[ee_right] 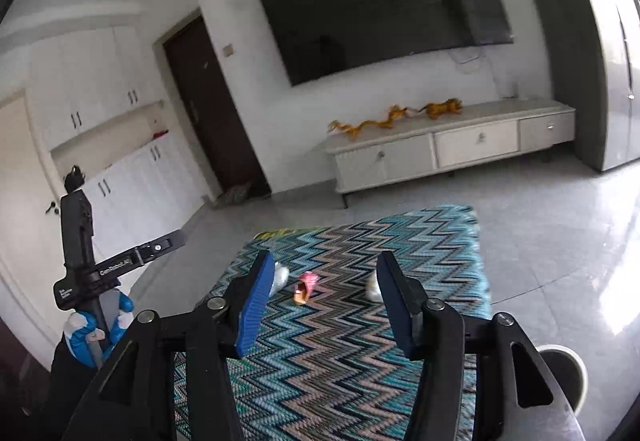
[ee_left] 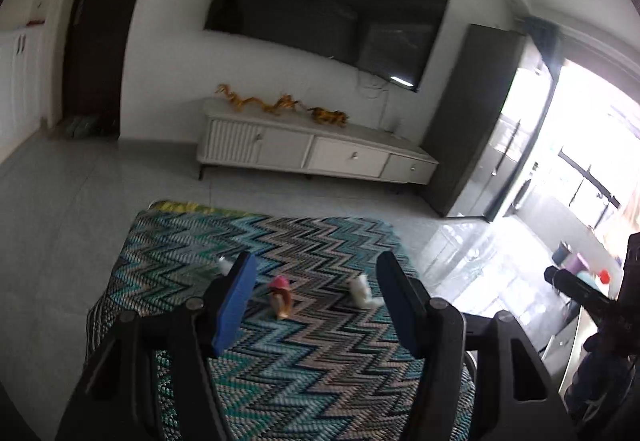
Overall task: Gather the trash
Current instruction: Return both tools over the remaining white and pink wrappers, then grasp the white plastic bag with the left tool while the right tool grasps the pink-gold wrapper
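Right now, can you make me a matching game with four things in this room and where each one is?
Things:
1. pink wrapper
2. orange dragon
3. television
4. zigzag cloth

Places:
A. on the white cabinet
B. hanging on the wall
C. under the scraps of trash
D. between two white paper wads

Pairs: 1-D, 2-A, 3-B, 4-C
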Available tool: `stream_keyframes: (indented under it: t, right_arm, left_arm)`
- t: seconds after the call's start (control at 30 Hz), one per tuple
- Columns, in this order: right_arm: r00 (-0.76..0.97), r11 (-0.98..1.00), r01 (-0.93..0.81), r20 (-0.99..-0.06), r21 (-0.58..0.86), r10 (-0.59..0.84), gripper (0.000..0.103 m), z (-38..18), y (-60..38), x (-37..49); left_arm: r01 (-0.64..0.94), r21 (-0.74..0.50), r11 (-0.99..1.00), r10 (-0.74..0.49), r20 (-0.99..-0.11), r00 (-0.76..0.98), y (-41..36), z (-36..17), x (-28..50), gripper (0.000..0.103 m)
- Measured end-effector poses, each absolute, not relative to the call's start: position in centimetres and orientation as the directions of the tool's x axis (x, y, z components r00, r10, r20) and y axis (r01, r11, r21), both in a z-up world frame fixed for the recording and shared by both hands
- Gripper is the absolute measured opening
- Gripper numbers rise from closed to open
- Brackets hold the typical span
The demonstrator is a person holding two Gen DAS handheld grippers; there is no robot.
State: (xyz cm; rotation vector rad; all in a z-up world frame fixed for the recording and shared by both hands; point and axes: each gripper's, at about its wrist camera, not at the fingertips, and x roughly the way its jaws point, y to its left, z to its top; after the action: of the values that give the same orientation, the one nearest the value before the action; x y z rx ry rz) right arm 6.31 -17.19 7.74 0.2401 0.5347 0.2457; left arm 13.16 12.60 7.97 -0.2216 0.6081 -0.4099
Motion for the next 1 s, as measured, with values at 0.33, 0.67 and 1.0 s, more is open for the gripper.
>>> stream_keyframes:
  t: [0.33, 0.67, 1.0]
  right_arm:
    - [0.683, 0.938, -0.268, -0.643, 0.220, 0.346, 0.054, -1.4, -8.4, 17.9]
    - [0.579, 0.938, -0.323, -0.758, 0.124, 0.299, 0.054, -9.8, -3.4, 26.1]
    - [0.562, 0.947, -0.290, -0.775, 0.141, 0.288, 0.045, -14.2, -2.1, 29.6]
  left_arm:
    - [0.165, -0.386, 0.907, -0.399, -0.667, 0.629, 14.9, -3.2, 23.2, 0.061]
    - [0.074, -0.481, 0.874, -0.442, -0.722, 0.532, 14.8, -10.8, 29.5, 0.061]
    - [0.057, -0.501, 0.864, -0.454, -0.723, 0.521, 14.7, -13.3, 31.5, 0.058]
